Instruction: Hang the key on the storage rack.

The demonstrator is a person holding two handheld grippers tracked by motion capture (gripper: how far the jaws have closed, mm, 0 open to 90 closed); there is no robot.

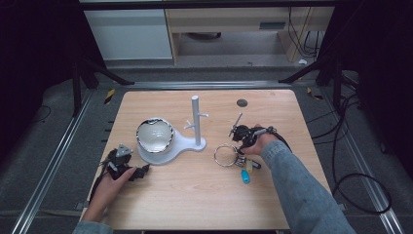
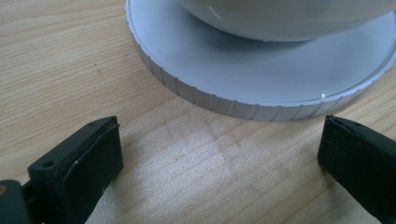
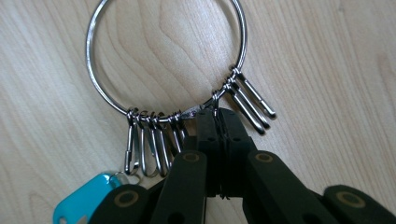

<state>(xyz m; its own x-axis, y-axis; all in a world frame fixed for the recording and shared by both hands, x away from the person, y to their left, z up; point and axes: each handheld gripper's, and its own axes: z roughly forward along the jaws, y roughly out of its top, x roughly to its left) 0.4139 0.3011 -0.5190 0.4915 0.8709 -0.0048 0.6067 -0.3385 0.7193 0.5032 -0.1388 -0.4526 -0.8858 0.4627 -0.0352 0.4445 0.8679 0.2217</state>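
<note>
A large metal key ring lies flat on the wooden table, right of centre. It carries several wire clips and a blue tag. My right gripper is shut on the ring's wire between two bunches of clips, its tips pressed together. A white stand with a pole and pegs rises mid-table. A shiny bowl sits on its round base. My left gripper rests low on the table just short of that base, its jaws open around bare wood.
A small dark round disc sits in the table near the far edge. A yellow tag lies beside the blue one. Black frame legs stand on the floor at both far corners, and cables trail at the right.
</note>
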